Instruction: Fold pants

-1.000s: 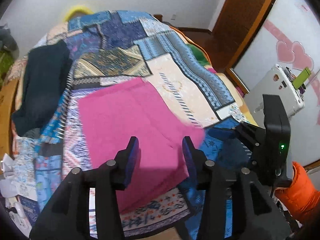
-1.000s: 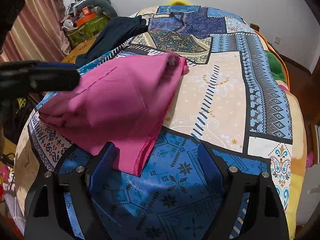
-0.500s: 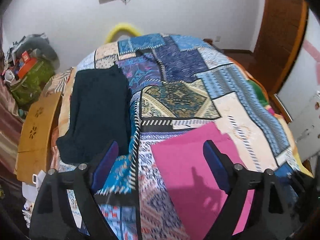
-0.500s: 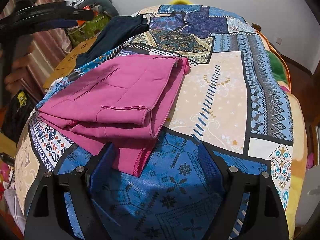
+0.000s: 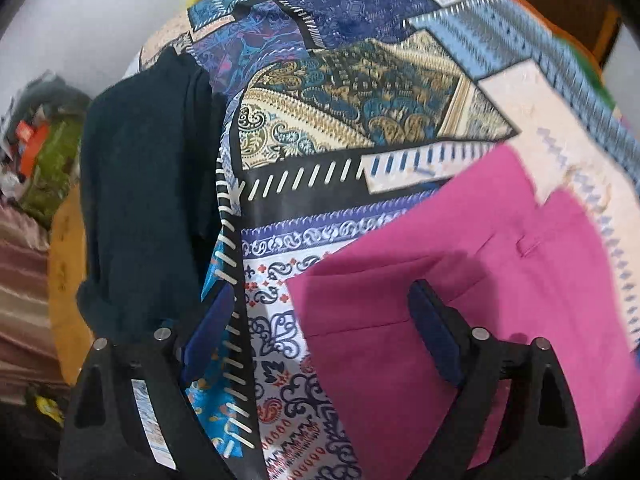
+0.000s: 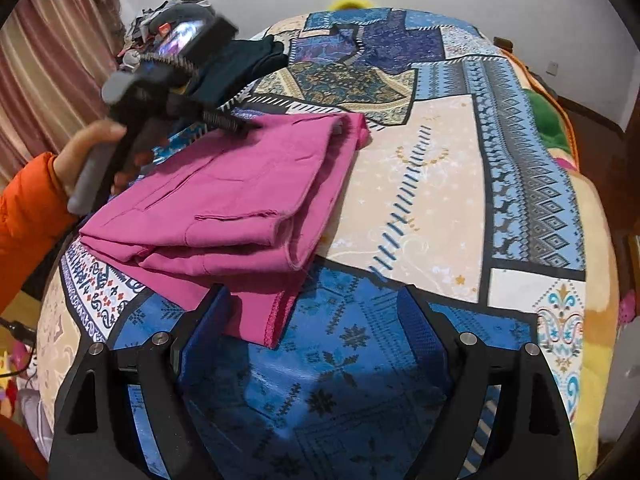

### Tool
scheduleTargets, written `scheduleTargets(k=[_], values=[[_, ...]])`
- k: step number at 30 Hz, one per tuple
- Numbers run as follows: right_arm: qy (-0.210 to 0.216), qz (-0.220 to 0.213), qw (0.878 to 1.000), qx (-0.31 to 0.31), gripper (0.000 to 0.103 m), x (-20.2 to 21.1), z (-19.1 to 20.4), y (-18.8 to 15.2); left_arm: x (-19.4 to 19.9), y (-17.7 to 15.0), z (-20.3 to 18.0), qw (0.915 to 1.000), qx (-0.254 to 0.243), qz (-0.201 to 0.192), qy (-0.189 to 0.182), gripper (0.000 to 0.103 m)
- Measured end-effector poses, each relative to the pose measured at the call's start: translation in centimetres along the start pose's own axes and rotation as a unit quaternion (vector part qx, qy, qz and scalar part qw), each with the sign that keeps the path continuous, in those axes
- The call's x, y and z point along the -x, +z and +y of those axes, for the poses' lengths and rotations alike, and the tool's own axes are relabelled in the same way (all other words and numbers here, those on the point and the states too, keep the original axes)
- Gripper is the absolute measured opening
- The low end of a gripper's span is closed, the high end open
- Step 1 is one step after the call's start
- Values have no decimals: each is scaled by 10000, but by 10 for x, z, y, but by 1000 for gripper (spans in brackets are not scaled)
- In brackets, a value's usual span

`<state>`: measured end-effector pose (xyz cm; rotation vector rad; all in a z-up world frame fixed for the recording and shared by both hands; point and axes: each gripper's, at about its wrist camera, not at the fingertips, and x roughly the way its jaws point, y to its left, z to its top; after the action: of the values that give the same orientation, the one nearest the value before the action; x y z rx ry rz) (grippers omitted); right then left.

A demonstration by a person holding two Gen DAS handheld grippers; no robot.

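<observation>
On the near left part of the bed (image 6: pixel 440 184), over its patchwork cover, the pink pants (image 6: pixel 240 208) lie folded into a compact stack of several layers, with one hemmed edge sticking out from under the pile toward the near side. The folding looks nearly complete; what seems left is tucking or squaring that loose lower layer, and perhaps setting the stack aside by the dark garment (image 5: pixel 148 184) lying further left on the bed.

The left gripper (image 5: pixel 320 332) hangs over the left edge of the pants, its fingers (image 5: pixel 434 336) having just spread wide, with nothing pinched between them; one finger sits above the pink cloth and the other above the bedcover. The right gripper (image 6: pixel 316 336) hovers at the near edge, fingers apart and empty, the protruding hem just ahead of its left finger. A hand (image 6: pixel 86 152) in an orange sleeve holds the left tool.
</observation>
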<state>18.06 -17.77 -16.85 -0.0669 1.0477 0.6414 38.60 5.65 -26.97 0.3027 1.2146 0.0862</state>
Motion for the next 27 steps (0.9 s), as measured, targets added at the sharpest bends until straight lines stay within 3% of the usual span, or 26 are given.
scheduleTargets(k=[10, 19, 27], values=[[-244, -366, 9989, 169, 83, 27, 4, 8, 21, -39, 16, 10000, -22, 18, 12, 96], [-224, -562, 9981, 135, 83, 42, 15, 12, 57, -89, 38, 9975, 644, -1, -292, 95], [-229, -573, 9980, 167, 83, 28, 22, 10, 85, -123, 39, 9918, 993, -167, -788, 95]])
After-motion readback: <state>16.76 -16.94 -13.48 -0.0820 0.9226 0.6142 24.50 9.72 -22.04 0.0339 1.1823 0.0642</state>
